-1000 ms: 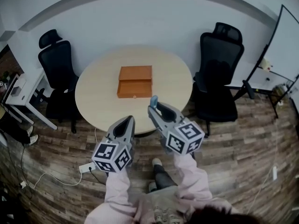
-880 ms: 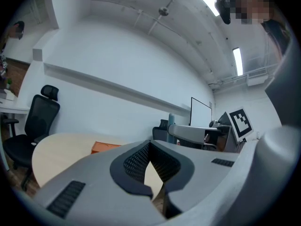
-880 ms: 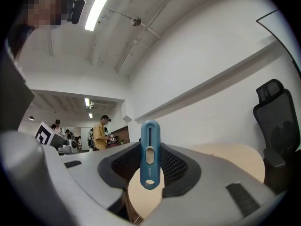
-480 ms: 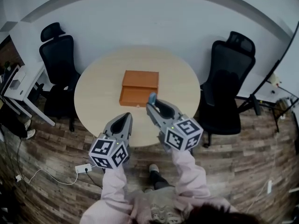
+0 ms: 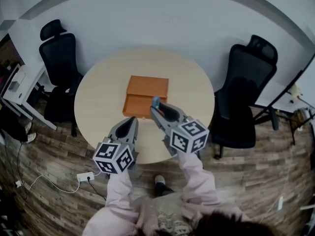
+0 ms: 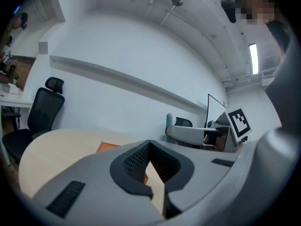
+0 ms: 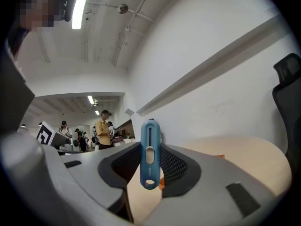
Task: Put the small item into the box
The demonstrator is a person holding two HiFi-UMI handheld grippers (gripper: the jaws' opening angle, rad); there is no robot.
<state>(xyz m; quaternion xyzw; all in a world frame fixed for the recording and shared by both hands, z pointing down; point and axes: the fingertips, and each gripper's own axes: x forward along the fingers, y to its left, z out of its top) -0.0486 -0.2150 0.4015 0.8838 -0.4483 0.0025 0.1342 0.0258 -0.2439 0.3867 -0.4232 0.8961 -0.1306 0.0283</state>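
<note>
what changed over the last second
Both grippers moved forward toward the box. The right gripper, still shut on the blue item, now reaches the box's near edge in the head view; the left gripper followed beside it, empty and shut. The box stayed put on the table.

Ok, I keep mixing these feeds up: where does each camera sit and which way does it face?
Head view: on the head, steeply down at table and orange box; left gripper, right gripper, pink sleeves show.
Left gripper view: on that gripper, level across the table to the wall; shut jaws show.
Right gripper view: on that gripper, level too; jaws clamp the blue item.
Shared by all three: table, orange box.
</note>
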